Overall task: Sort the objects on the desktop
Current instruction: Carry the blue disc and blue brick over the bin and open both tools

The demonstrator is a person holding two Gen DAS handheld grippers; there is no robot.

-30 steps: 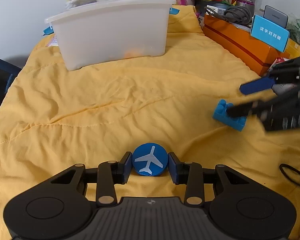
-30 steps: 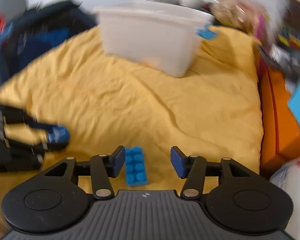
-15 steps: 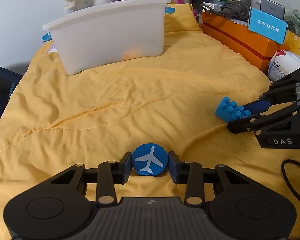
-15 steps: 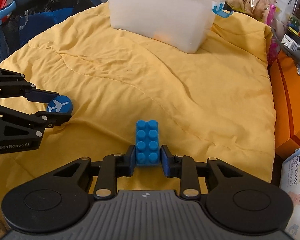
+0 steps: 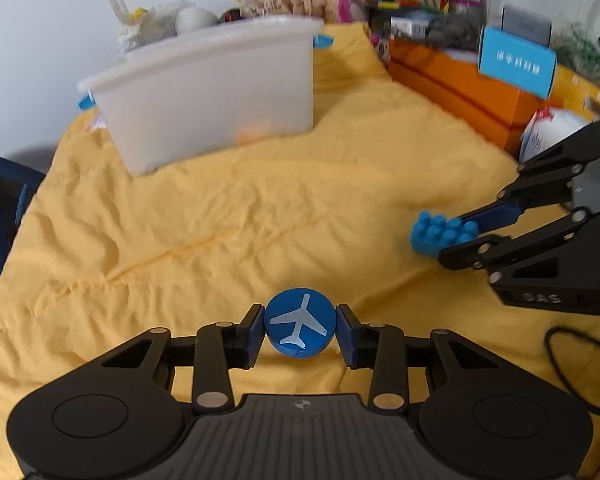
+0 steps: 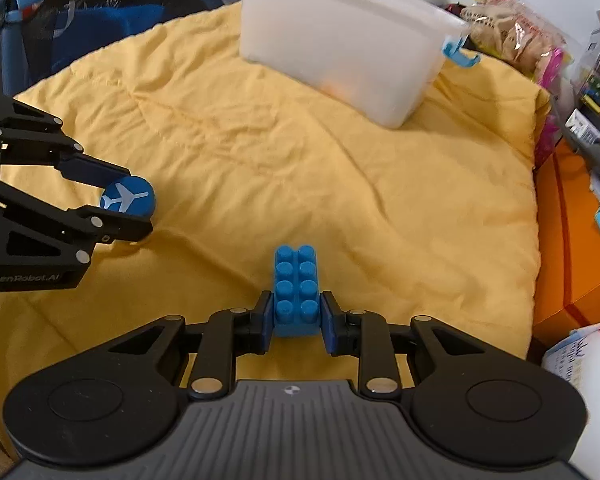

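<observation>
Two blue toys are in hand, neither yet sorted: the left gripper (image 5: 300, 330) is closed on a round blue disc printed with a white airplane (image 5: 300, 324), while the right gripper (image 6: 296, 316) clamps the near end of a blue studded building block (image 6: 295, 290), both low over the rumpled yellow quilt (image 5: 228, 216). A white plastic storage bin (image 5: 208, 88), the likely destination, sits at the far end of the quilt, well apart from both toys, with something orange showing faintly through its wall. Judging by this, the pick-ups are done; carrying and releasing both pieces remain. Orange boxes (image 5: 452, 84) line the right edge.
</observation>
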